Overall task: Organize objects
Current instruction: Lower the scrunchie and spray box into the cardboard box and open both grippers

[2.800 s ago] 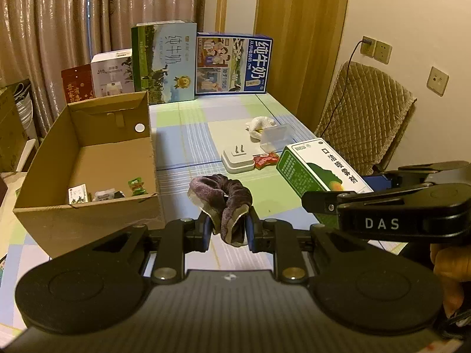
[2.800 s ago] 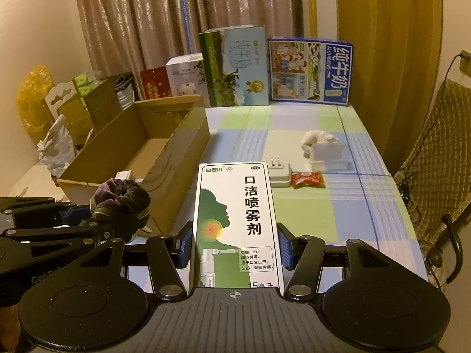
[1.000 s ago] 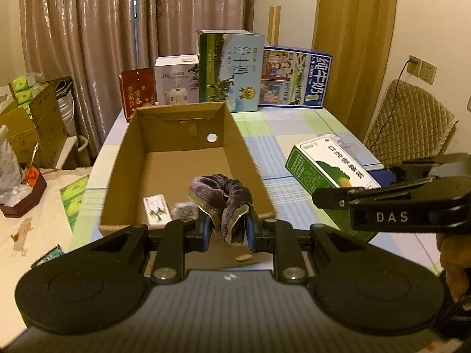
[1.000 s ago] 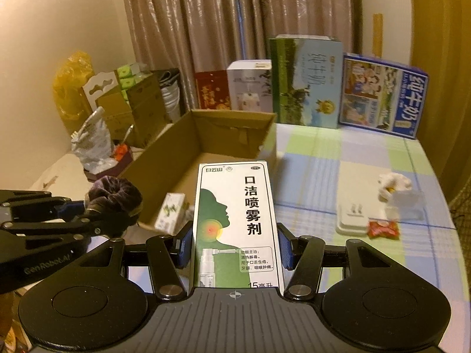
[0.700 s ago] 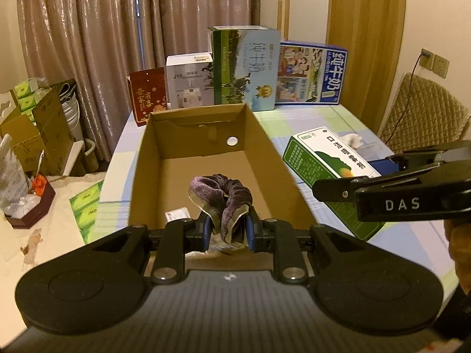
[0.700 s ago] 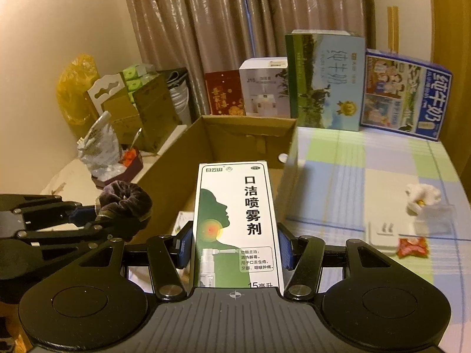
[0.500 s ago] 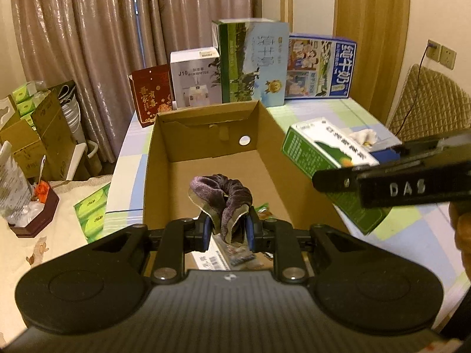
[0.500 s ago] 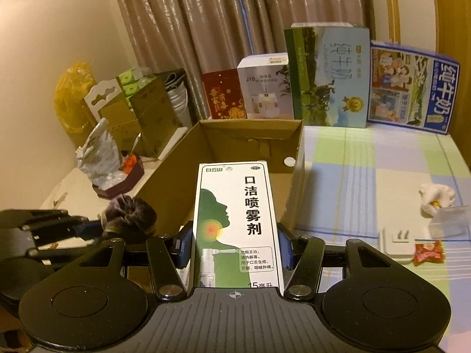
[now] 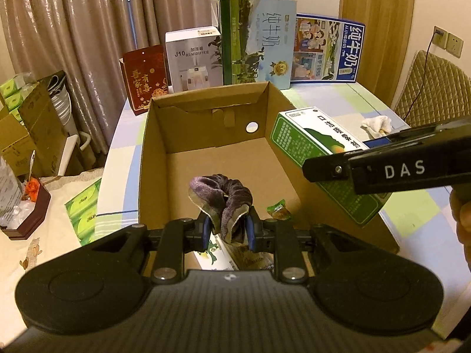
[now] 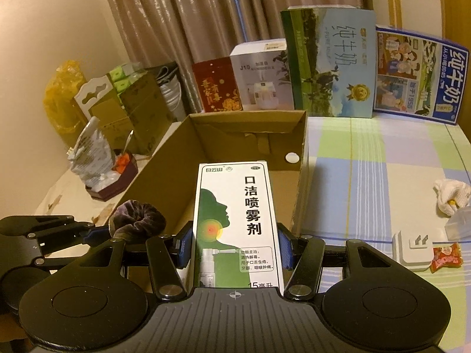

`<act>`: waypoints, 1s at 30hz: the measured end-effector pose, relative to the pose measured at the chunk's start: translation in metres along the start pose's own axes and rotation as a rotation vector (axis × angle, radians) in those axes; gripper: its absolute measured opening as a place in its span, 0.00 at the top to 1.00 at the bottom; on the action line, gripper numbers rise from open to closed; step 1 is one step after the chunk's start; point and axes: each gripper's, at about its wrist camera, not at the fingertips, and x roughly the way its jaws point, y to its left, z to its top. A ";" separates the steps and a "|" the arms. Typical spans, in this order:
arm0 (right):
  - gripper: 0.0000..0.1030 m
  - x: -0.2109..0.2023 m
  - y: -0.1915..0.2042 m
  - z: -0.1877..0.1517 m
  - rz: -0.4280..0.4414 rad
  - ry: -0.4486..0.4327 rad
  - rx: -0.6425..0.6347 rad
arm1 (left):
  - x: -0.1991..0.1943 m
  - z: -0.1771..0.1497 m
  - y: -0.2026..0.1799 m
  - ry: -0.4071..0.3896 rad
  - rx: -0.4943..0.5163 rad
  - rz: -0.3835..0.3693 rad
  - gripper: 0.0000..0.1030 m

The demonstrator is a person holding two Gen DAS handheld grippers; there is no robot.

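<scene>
My left gripper is shut on a dark purple velvet scrunchie and hangs over the near end of an open cardboard box. On the box floor lie a small green-wrapped sweet and a white packet, partly hidden by the fingers. My right gripper is shut on a green-and-white mouth spray carton, held above the box's right wall. That carton and the right gripper's arm show at the right of the left wrist view. The scrunchie shows at the left of the right wrist view.
Milk cartons, a humidifier box and a red box stand behind the cardboard box. On the checked tablecloth to the right lie a white plug, a red sweet and a white cloth. Boxes and bags crowd the floor at left.
Both grippers have moved left from the table onto the cardboard box and sunk a little. The box now fills the middle of both views. Both grips are unchanged.
</scene>
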 end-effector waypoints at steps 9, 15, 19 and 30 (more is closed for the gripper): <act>0.49 0.000 -0.006 0.001 -0.003 0.001 0.021 | 0.009 0.007 0.012 -0.003 -0.011 0.018 0.70; 0.49 0.002 -0.004 0.004 0.007 0.000 0.031 | 0.000 0.003 0.016 -0.012 -0.025 0.021 0.68; 0.48 0.003 -0.002 0.010 0.035 -0.030 0.040 | -0.007 0.000 0.018 -0.024 -0.046 0.021 0.64; 0.24 -0.039 -0.009 0.000 0.025 -0.092 0.079 | -0.035 -0.011 0.019 -0.058 -0.091 0.039 0.49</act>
